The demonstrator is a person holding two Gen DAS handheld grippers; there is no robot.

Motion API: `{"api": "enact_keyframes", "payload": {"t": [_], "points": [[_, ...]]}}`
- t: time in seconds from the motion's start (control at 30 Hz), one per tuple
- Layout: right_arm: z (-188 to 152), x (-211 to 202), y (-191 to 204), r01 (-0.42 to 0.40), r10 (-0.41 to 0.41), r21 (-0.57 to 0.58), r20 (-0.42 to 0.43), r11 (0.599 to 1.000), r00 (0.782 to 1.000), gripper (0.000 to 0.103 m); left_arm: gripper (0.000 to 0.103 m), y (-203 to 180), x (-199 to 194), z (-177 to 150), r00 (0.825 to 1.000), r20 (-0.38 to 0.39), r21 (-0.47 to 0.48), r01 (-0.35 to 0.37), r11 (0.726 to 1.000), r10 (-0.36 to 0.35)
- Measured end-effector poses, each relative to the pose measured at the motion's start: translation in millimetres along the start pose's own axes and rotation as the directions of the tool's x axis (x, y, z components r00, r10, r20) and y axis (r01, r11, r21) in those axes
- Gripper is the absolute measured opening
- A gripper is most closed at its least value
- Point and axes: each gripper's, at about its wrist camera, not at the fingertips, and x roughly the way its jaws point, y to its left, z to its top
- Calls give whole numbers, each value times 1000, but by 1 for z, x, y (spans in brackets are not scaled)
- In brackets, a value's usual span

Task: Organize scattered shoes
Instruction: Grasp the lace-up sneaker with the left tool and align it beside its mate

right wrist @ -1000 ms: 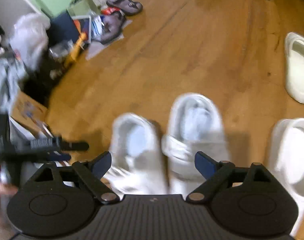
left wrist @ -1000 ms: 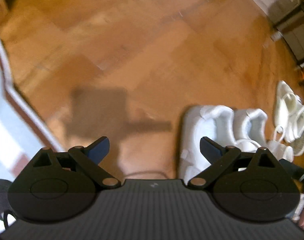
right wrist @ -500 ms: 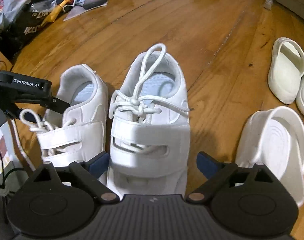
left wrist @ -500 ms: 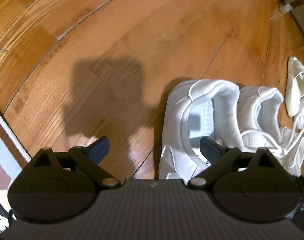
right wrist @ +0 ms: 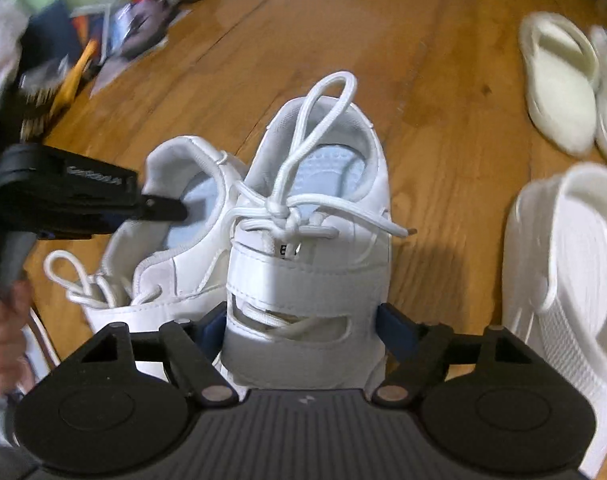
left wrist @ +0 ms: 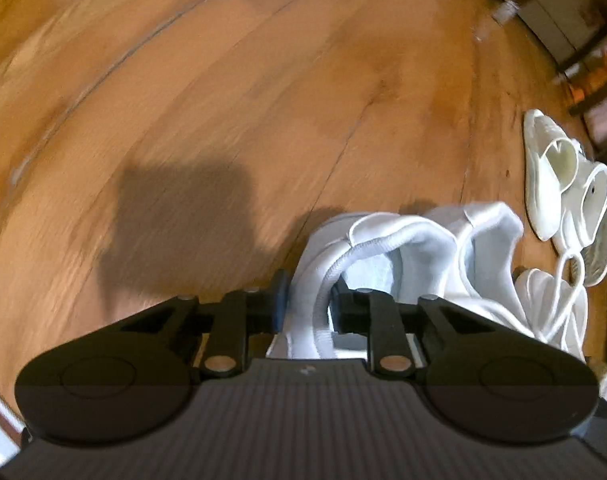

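Left gripper [left wrist: 305, 300]: jaws have just been closing and now pinch the side wall of the left sneaker [left wrist: 367, 248] at its collar, one pad outside the wall, one inside the opening; a thin edge is likely chosen because the whole shoe is wider than a light nip needs; the same gripper shows in the right wrist view [right wrist: 163, 210], reaching into that sneaker's mouth from the left.

Right gripper [right wrist: 299, 324]: jaws have just been closing, spread wide astride the right sneaker [right wrist: 311, 216] at its strap; blue pads sit just beside or touching both flanks; whether they press firmly cannot be told; the broad straddle suits lifting the shoe by its midsection, level.

Sneakers: white, laced, side by side directly ahead of both grippers, heels pointing away, walls touching; apparently a pair, taken one per hand so they travel together.

Slippers [right wrist: 559, 80]: pale, ahead and to the right of the right gripper, apart from the sneakers; a ribbed one [right wrist: 563, 264] lies close at the right.

Clutter [right wrist: 115, 28]: far ahead-left on the wooden floor [left wrist: 263, 80]; blurred.
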Motion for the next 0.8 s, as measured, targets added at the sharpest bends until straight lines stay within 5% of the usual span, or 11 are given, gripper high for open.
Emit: {"api": "enact_keyframes", "payload": {"t": [0.13,0.27,0.37,0.5,0.8], "points": [[1,-1,5,28,-28,42,-4,999,1000,85,21,-11,-7,16,998,58,35,-2,999,0],[-10,-5,9,23,-24,21,57,1000,998,88,27,-31,-3,16,991,33,133,-130,983,127],[-14,-32,14,30,-26,-33,107,999,994,90,63,-38,-20,7,995,10,155,-104,982,104],[-10,-72,6,48,-29,-108,173,993,985,91,81,-39,-61,-17,994,46,169,-108,980,102],[-6,-100,-76,109,-135,168,151,980,979,91,85,-77,-69,-29,998,57,270,-54,961,40]]}}
